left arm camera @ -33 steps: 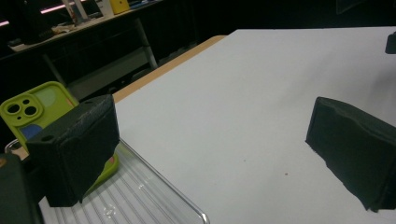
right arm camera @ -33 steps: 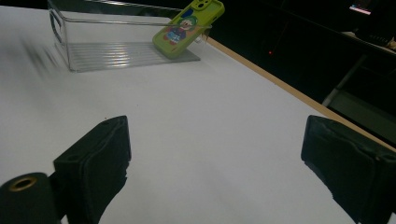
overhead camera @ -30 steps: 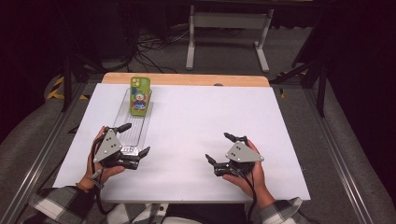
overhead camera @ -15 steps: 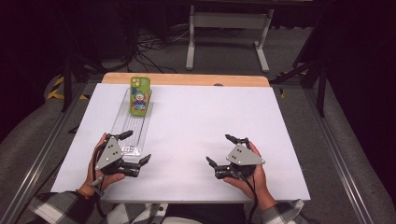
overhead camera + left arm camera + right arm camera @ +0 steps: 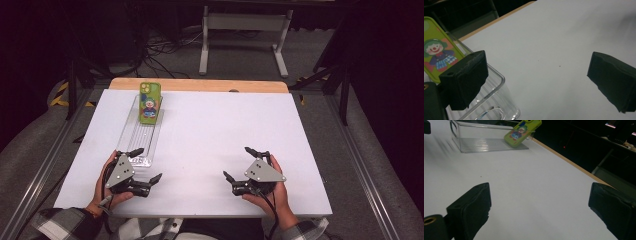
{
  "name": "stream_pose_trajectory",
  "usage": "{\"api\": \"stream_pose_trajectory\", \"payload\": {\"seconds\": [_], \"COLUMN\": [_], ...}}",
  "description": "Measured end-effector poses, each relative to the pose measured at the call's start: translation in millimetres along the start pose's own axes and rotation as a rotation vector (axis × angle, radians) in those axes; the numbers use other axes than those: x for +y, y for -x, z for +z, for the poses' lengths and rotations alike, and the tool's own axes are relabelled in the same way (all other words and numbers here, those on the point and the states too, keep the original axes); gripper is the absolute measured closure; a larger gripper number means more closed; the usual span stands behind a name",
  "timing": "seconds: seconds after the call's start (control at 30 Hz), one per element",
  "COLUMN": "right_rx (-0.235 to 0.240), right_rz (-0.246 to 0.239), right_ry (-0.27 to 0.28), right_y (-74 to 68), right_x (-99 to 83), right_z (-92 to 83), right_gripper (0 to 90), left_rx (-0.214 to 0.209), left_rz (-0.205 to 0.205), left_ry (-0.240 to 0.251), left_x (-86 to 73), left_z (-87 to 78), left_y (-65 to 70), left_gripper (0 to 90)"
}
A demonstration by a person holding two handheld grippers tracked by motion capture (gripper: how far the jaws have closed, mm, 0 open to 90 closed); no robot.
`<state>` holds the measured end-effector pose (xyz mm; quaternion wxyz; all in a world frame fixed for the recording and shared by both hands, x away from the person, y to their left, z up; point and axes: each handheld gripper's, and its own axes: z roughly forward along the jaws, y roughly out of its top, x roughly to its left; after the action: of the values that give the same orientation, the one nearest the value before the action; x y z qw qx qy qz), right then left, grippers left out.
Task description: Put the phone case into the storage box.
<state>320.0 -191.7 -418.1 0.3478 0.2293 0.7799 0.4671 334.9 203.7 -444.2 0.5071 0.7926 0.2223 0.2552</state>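
Left gripper (image 5: 145,165) sits at the near end of the clear plastic tray (image 5: 131,131), jaws spread wide with nothing in them; whether it touches the tray is hard to tell, since one jaw blocks that rim in the left gripper view. Green phone (image 5: 149,102) with a clown case leans inside the tray's far end, well apart. Right gripper (image 5: 241,165) is also wide open and empty, over bare white table (image 5: 210,135).

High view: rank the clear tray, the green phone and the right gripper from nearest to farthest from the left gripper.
From the left gripper:
1. Clear tray, its near end right beside one jaw.
2. Right gripper, across the table's near side.
3. Green phone, propped at the tray's far end; only slightly farther than the right gripper.
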Motion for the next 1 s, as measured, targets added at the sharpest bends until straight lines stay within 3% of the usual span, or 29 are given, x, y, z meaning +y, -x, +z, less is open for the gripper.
{"api": "stream_pose_trajectory", "payload": {"seconds": [0.13,0.37,0.4,0.47,0.67,0.87,0.93,1.0], "right_rx": [-0.001,0.000,0.000,0.001,0.001,0.008,0.006,0.008], "right_rz": [0.000,0.022,0.022,0.032,0.018,0.015,-0.004,-0.005], "right_ry": [0.001,-0.015,-0.015,-0.017,-0.013,-0.006,-0.005,0.005], "right_y": [-0.7,3.6,3.6,5.0,3.6,1.8,-0.1,-1.5], "right_x": [-2.2,-10.4,-10.4,-11.2,-10.2,-8.3,-6.4,-5.0], "right_z": [-3.3,-3.5,-3.5,-3.7,-5.7,-3.8,-3.7,-3.5], "right_gripper": [5.2,5.2,5.2,5.3,5.3,5.4,5.5,5.6], "left_rx": [0.003,-0.006,0.020,0.008,0.025,0.034,0.032,0.032], "left_rz": [0.012,-0.021,-0.013,0.001,0.018,0.007,0.027,0.014], "left_ry": [-0.011,-0.012,-0.005,-0.013,-0.004,0.023,0.021,0.027], "left_x": [-2.5,-8.3,-7.6,-7.4,-5.8,-4.3,-4.1,-4.7], "left_z": [0.6,1.4,0.2,0.5,-1.8,-8.1,-9.6,-10.9], "left_y": [0.5,1.6,2.5,3.7,3.7,2.8,2.1,2.5], "left_gripper": [3.6,5.0,5.0,5.2,4.2,4.0,3.7,3.5]}}
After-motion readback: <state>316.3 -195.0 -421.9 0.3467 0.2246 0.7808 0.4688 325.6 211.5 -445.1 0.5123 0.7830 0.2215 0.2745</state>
